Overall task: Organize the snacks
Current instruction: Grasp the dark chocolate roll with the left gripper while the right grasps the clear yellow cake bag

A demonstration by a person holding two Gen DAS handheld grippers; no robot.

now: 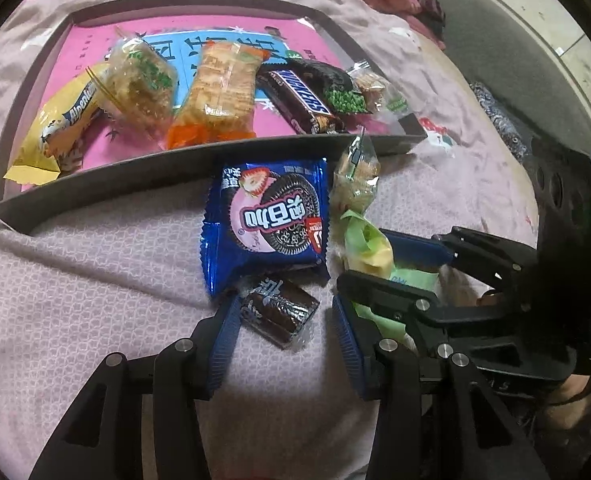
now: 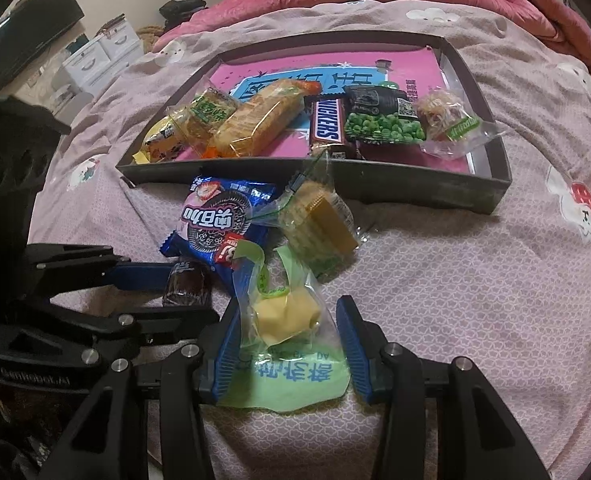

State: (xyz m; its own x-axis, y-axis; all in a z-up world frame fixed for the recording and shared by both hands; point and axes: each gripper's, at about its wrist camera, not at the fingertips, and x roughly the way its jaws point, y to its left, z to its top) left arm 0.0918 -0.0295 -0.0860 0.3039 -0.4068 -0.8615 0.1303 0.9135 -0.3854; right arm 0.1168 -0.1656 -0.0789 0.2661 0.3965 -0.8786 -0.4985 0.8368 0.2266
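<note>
On the bedspread just before the snack tray (image 2: 447,196), both grippers stand parted: left gripper (image 1: 287,330) straddling a small, firm brown candy (image 1: 279,312), right gripper (image 2: 289,344) astride a light, crinkly, slippery yellow pastry packet (image 2: 287,316), best pinched across its solid middle.

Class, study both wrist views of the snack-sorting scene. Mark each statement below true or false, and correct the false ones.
1. The Snickers bar lies inside the tray. True.
2. The blue cookie packet is in the tray. False: it lies on the bedsheet in front of the tray.
3. The left gripper has a small dark brown candy between its fingers. True.
4. The right gripper straddles the green pea packet. False: it straddles a clear bag with a yellow pastry; the peas are in the tray.
</note>
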